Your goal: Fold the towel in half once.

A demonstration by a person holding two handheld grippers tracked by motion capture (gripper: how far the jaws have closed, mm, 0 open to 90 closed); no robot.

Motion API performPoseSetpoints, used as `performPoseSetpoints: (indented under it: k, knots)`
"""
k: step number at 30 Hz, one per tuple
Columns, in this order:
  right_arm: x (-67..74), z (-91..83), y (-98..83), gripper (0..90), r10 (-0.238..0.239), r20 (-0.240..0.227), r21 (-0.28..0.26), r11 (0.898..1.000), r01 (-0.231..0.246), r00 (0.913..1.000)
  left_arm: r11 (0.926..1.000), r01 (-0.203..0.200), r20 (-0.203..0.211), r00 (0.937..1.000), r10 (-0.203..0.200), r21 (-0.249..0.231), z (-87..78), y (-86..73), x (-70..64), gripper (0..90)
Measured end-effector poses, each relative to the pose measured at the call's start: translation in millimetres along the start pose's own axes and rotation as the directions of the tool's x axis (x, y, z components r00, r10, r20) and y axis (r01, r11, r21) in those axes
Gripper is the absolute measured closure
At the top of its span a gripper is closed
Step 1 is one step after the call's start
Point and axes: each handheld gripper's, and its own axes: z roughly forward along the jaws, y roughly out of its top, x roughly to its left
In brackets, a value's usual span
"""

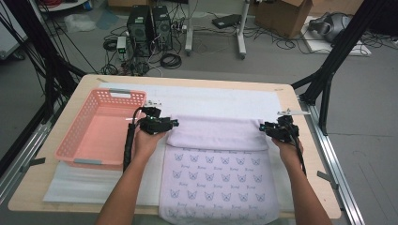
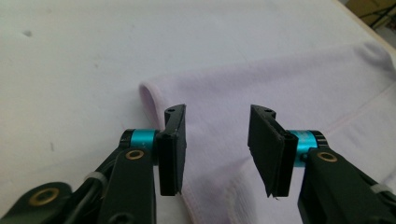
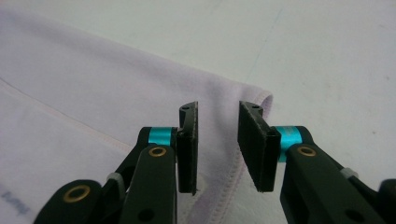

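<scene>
On the light wooden table (image 1: 300, 154) I count one pale lilac towel printed with small blue butterfly-like motifs (image 1: 216, 180), one pink plastic basket with perforated walls (image 1: 77, 140) and one white padded mat (image 1: 220, 101) that covers most of the tabletop. The towel lies in the middle of the table, on the mat, with its near edge hanging a little over the table's front edge; its far part is folded back toward the person, so a plain lilac band without motifs lies across the top. The basket stands to the left of the towel, near it, and looks empty inside. The person holds two tools, one in each hand. The left gripper (image 1: 174, 123) sits at the left end of the folded band, and in the left gripper view (image 2: 215, 142) its two black jaws stand apart above the cloth, close to the rounded fold corner, holding nothing between them. The right gripper (image 1: 263, 126) sits at the right end of the same band; in the right gripper view (image 3: 217, 142) its two jaws are also parted, with a narrower gap, and the stitched hem of the towel runs beneath them. On the grey floor behind the table I see two black computer towers (image 1: 150, 29) with many cables around them.
</scene>
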Motion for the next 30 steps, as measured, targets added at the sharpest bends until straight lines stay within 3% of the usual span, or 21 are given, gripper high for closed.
performPoseSetpoints:
  k: [4,6,8,9,10,12,13,15,19,21,23,26,30]
  knots:
    - [-0.9,-5.6,-2.0,67.3,0.000,-0.025,-0.004,1.000,0.000,0.9997,0.9998,-0.017,0.029,0.9994,0.017,0.009,-0.8,-9.6,-7.5,55.6]
    - [0.6,-4.3,-5.4,66.4,-0.016,-0.061,0.032,0.999,0.018,0.9980,0.9979,-0.036,0.031,0.9989,0.034,0.054,0.7,-12.3,-10.5,55.7]
    - [5.4,-2.8,-11.0,67.2,-0.047,-0.082,0.063,0.997,0.052,0.9955,0.9956,-0.062,0.029,0.9978,0.060,0.071,1.1,-15.1,-14.0,58.1]
    - [7.4,-2.6,-14.3,68.9,-0.063,-0.082,0.073,0.995,0.069,0.9947,0.9951,-0.074,0.022,0.9971,0.073,0.066,0.6,-18.2,-15.6,63.1]
    - [8.3,-2.5,-17.5,72.4,-0.068,-0.084,0.077,0.994,0.074,0.9942,0.9925,-0.087,0.007,0.9962,0.086,0.086,1.3,-21.0,-16.3,72.3]
    - [8.0,-1.8,-23.1,75.8,-0.063,-0.076,0.099,0.993,0.071,0.9951,0.9872,-0.092,-0.004,0.9956,0.093,0.130,3.4,-26.6,-16.8,81.8]
    - [7.2,-2.2,-25.4,83.3,-0.057,-0.078,0.107,0.992,0.065,0.9953,0.9903,-0.089,-0.009,0.9958,0.091,0.107,1.8,-29.2,-18.3,83.4]
    - [7.6,-5.2,-28.6,85.3,-0.070,-0.086,0.095,0.992,0.078,0.9939,0.9914,-0.099,-0.016,0.9948,0.100,0.086,-1.5,-31.9,-20.9,84.4]
    - [11.5,-13.3,-30.8,85.9,-0.102,-0.079,0.077,0.991,0.108,0.9917,0.9929,-0.112,0.005,0.9937,0.112,0.040,-11.2,-36.9,-23.6,84.5]
    - [13.0,-17.9,-32.3,85.8,-0.098,-0.080,0.065,0.992,0.104,0.9919,0.9930,-0.113,0.024,0.9934,0.112,0.034,-16.3,-39.6,-24.7,84.3]
    - [15.1,-23.9,-35.7,85.8,-0.100,-0.084,0.050,0.993,0.104,0.9915,0.9930,-0.118,0.031,0.9926,0.118,-0.005,-23.6,-43.4,-26.0,84.3]
    - [19.3,-32.0,-42.7,85.8,-0.108,-0.089,0.035,0.993,0.111,0.9902,0.9931,-0.116,0.045,0.9921,0.117,-0.011,-31.1,-50.3,-28.0,84.3]
    - [26.7,-42.9,-54.9,85.8,-0.118,-0.096,0.018,0.993,0.120,0.9884,0.9875,-0.148,0.056,0.9870,0.151,-0.055,-43.0,-63.6,-34.5,84.2]
